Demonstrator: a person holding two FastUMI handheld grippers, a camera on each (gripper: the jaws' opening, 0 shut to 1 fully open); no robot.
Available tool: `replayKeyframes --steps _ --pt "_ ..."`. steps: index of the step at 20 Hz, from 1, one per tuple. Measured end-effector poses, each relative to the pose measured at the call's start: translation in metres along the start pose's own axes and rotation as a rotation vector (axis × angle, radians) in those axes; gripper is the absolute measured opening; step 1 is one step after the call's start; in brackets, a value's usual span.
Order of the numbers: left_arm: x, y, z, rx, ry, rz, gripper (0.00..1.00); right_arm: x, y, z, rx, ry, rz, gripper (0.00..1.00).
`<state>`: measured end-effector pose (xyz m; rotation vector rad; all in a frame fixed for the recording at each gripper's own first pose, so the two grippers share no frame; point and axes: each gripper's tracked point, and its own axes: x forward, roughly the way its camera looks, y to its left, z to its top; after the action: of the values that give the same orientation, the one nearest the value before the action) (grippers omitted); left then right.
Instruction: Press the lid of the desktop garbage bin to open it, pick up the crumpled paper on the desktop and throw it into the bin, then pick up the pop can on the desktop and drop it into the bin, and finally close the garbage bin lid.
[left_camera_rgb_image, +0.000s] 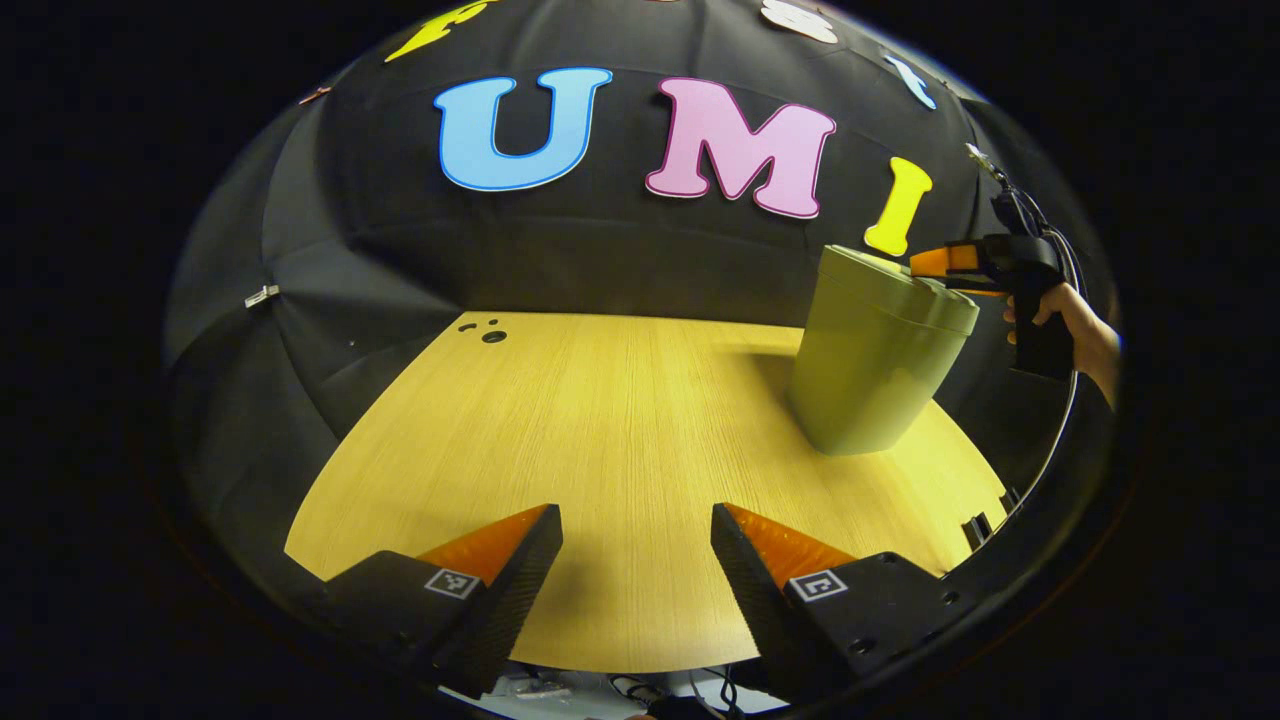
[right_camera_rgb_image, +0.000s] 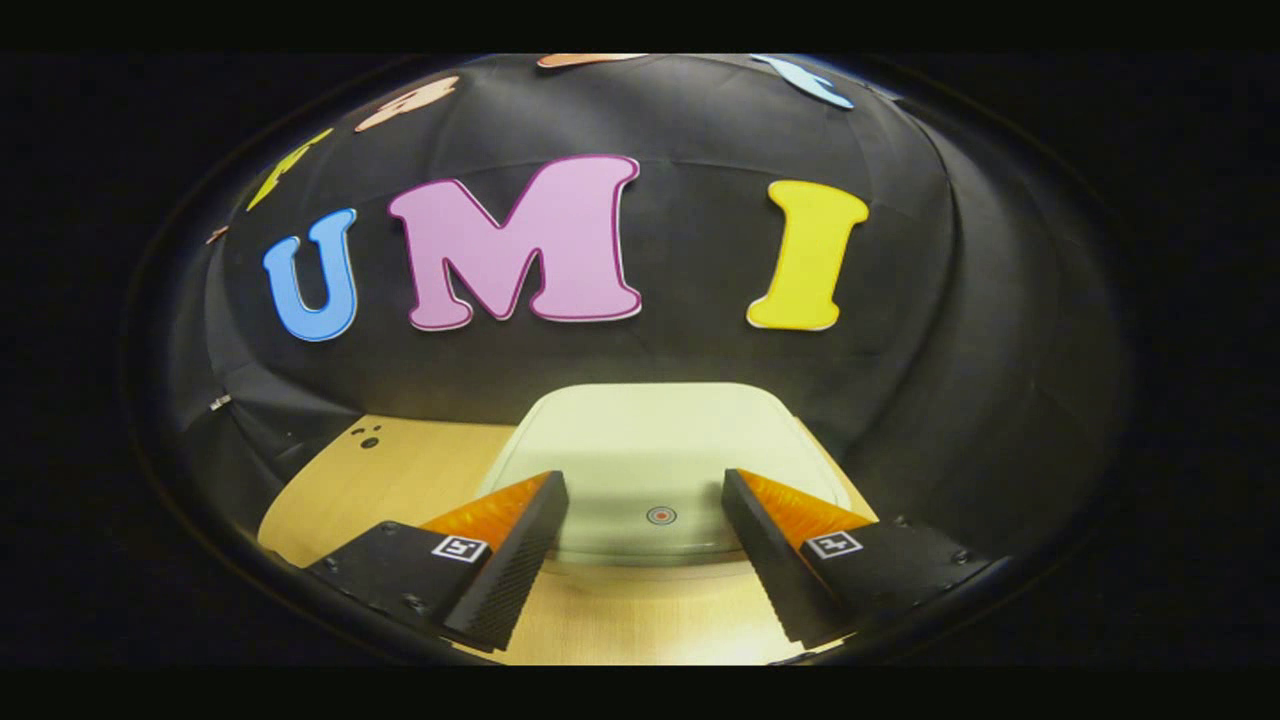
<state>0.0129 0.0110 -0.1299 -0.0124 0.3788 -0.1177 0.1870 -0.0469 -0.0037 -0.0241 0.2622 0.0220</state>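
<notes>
Wooden desktop (left_camera_rgb_image: 620, 440), light grain, small dark holes near its far left corner. Green desktop garbage bin (left_camera_rgb_image: 868, 372) stands upright on the right part of the desktop, lid (right_camera_rgb_image: 655, 455) down and flat. A small red-ringed mark (right_camera_rgb_image: 660, 515) sits near the lid's front edge.

Left gripper (left_camera_rgb_image: 636, 535): low over bare desktop, well apart from the bin, jaws spread wide, nothing between them.

Right gripper (right_camera_rgb_image: 645, 505): held by a hand (left_camera_rgb_image: 1065, 318), poised just above the lid's front edge, fingers wide apart on either side of the mark, gripping nothing. Contact with lid: cannot tell.
</notes>
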Motion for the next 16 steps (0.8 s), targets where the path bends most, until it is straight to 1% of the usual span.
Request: replayKeyframes --steps 3,7,8,11,14,16 --pt "-0.002 -0.004 0.008 -0.005 -0.027 -0.015 0.96 -0.001 0.001 0.004 -0.025 -0.030 0.021 0.99" --pt "-0.008 -0.008 0.030 0.012 -0.083 -0.033 0.96 -0.008 -0.001 0.003 0.008 -0.009 -0.038 0.98" --pt "-0.012 -0.007 0.036 0.018 -0.102 -0.033 0.96 -0.013 0.001 0.005 0.013 -0.020 -0.033 0.98" --pt "-0.024 -0.004 0.063 0.030 -0.187 -0.031 0.96 -0.038 0.017 0.025 0.053 -0.113 -0.010 0.99" --pt "-0.039 0.002 0.084 0.020 -0.279 -0.019 0.96 -0.073 0.023 0.038 0.069 -0.206 -0.020 0.98" --pt "-0.051 0.003 0.097 0.008 -0.348 -0.030 0.96 -0.096 0.034 0.042 0.077 -0.255 -0.011 0.98"
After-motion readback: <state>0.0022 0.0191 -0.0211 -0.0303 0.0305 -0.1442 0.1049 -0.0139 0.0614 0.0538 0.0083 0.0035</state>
